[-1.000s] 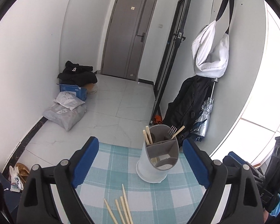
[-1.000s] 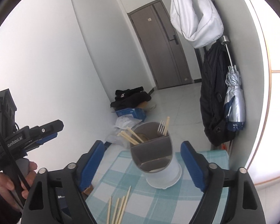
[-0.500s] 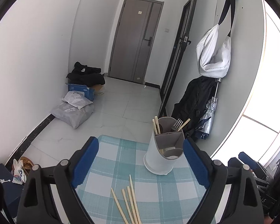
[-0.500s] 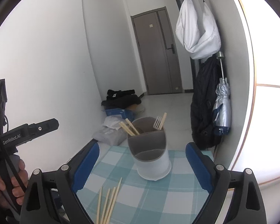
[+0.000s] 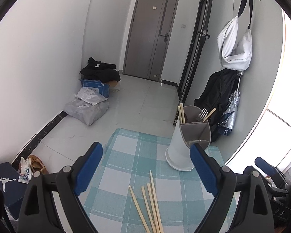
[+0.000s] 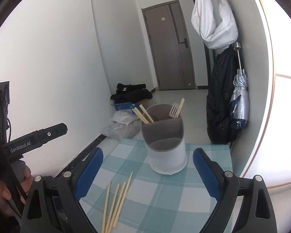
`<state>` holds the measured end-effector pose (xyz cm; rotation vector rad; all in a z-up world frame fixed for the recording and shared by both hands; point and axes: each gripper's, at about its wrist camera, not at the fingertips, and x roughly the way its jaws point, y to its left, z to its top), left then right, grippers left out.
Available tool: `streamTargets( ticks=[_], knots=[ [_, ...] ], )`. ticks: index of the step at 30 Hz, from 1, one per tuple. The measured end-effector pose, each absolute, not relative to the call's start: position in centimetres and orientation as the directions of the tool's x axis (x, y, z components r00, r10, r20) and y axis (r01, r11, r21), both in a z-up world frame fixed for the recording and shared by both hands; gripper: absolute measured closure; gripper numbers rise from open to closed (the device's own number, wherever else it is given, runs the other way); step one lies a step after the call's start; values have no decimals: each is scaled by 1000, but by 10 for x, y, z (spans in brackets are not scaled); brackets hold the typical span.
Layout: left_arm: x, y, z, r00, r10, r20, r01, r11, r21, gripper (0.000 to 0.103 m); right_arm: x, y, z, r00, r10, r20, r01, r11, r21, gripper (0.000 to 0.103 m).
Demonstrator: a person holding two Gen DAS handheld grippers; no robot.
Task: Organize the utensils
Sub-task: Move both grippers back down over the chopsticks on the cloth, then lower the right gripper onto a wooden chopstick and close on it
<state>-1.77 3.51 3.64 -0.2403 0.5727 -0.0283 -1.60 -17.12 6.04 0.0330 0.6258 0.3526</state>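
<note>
Both grippers have dropped toward the checked table (image 5: 126,155) since the earlier frame, so more cloth and chopstick length shows. Right gripper (image 6: 147,170) jaws have just been opening, nothing between them; left gripper (image 5: 145,167) jaws spread wide, empty. Loose chopsticks (image 5: 149,200) lie fanned near the table's near edge, clear cloth on all sides. Utensil holder (image 6: 164,141) stands upright near the far edge toward the right corner, holding chopsticks and a fork (image 6: 172,111). Holder and loose sticks well apart.
</note>
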Motion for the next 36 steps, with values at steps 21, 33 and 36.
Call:
streamTargets(
  ticks=[21, 33, 36],
  knots=[
    [13, 76, -51, 592, -164, -789, -204, 917, -343, 13, 28, -124, -53, 438, 272, -857, -320, 938, 134, 9],
    [22, 97, -49, 580, -202, -789, -238, 885, -401, 13, 75, -77, -112, 256, 218, -942, -374, 921, 112, 35],
    [24, 97, -50, 570, -243, -785, -224, 873, -433, 13, 74, -71, -123, 257, 174, -951, -372, 926, 69, 40]
  ],
)
